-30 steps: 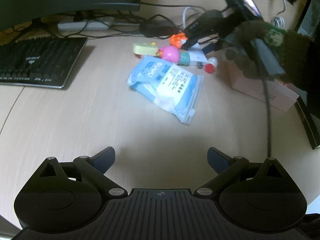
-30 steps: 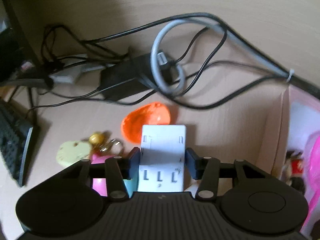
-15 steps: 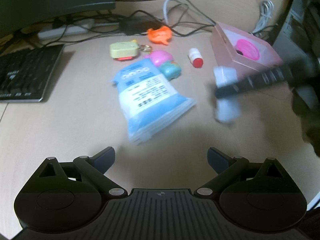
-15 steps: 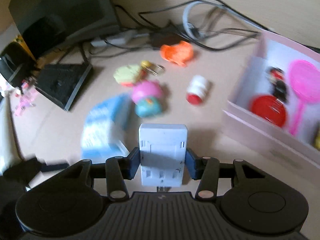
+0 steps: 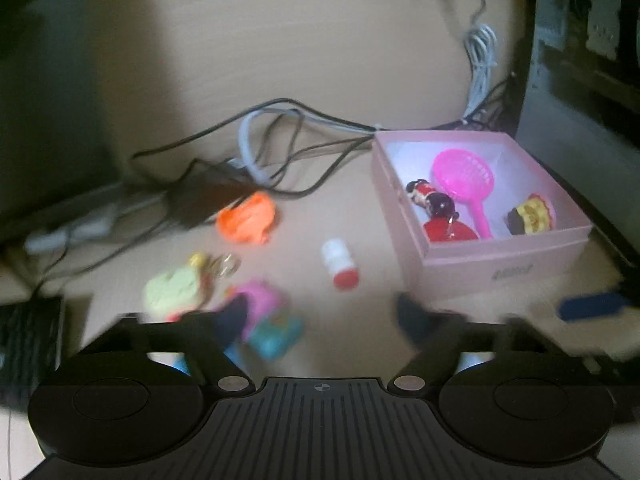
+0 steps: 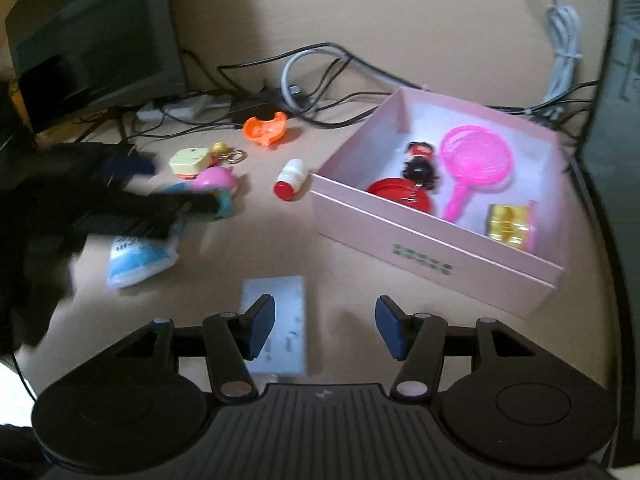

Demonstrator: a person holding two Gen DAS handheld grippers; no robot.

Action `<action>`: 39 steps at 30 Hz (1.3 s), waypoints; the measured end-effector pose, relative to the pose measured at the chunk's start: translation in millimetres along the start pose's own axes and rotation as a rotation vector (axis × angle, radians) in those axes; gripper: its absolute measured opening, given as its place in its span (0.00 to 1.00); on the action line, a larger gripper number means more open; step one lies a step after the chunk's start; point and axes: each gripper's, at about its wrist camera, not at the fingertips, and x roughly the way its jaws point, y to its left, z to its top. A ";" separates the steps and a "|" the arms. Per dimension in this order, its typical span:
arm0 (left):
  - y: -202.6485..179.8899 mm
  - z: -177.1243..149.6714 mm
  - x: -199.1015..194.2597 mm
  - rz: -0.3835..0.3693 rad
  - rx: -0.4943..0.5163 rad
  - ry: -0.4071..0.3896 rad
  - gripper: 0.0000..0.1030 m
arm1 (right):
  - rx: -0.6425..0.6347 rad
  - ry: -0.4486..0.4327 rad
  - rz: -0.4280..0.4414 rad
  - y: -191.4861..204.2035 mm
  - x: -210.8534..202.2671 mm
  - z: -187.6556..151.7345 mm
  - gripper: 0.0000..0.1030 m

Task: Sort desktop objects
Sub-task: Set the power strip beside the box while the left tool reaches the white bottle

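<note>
My right gripper [image 6: 325, 326] is open; the white rectangular block [image 6: 284, 322] lies on the desk under its left finger. My left gripper [image 5: 322, 316] is open and blurred, above the pink-and-teal toy [image 5: 268, 320]; it shows as a dark arm [image 6: 120, 204] in the right wrist view. Nearby lie an orange piece [image 5: 248, 220], a yellow keychain [image 5: 172, 290], a small white bottle with a red cap [image 5: 340, 266] and a blue packet [image 6: 138, 258]. The pink box [image 6: 432, 260] holds a pink scoop, a doll, a red lid and a yellow toy.
Tangled cables [image 5: 280, 148] and a power adapter [image 5: 200, 196] lie behind the toys. A monitor [image 6: 88, 52] stands at back left, a keyboard [image 5: 28, 340] at left. A dark case [image 6: 620, 120] borders the right edge.
My right gripper carried the white block toward the desk front, set it down and opened. My left gripper swung forward over the toys near the pink-and-teal toy.
</note>
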 end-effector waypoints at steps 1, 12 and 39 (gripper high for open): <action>-2.6 6.8 12.0 -0.007 0.007 0.012 0.67 | 0.001 -0.010 -0.015 -0.8 -3.0 -4.2 0.54; -13.4 19.3 102.0 0.045 -0.005 0.145 0.47 | 0.042 -0.011 -0.099 -24.8 -26.0 -40.7 0.56; -30.7 -97.5 -41.8 -0.156 0.048 0.202 0.35 | -0.222 0.084 0.020 41.8 23.7 -39.6 0.69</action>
